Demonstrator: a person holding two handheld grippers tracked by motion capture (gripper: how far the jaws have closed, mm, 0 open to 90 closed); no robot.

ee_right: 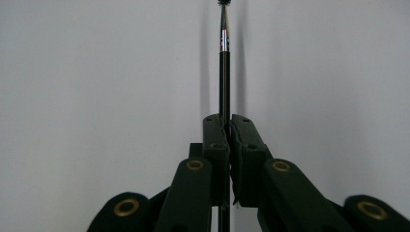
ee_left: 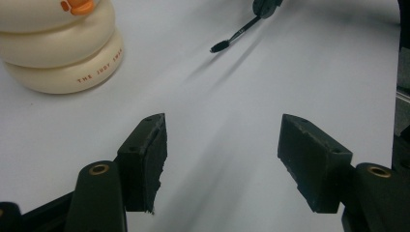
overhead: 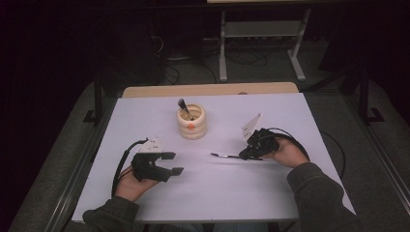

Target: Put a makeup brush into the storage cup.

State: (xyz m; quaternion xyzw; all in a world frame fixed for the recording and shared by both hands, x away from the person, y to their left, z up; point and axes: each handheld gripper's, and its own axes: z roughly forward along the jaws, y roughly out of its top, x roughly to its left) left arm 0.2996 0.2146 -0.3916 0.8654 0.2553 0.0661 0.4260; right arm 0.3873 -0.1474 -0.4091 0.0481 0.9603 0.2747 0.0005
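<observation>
Black brush [ee_right: 224,72] clamped in right tool [ee_right: 227,126] | left tool [ee_left: 222,159] open, empty | cream holder [overhead: 191,123] behind

The left hand [overhead: 129,186] rests low on the table, holding the left gripper [overhead: 173,163] level with its jaws spread wide and nothing between them. The right hand [overhead: 287,153] holds the right gripper [overhead: 244,155] pointing toward the middle of the table, its jaws pressed together on a thin brush [ee_right: 225,72]. Both forearms, in dark green sleeves [overhead: 319,193], come in from the near edge.
</observation>
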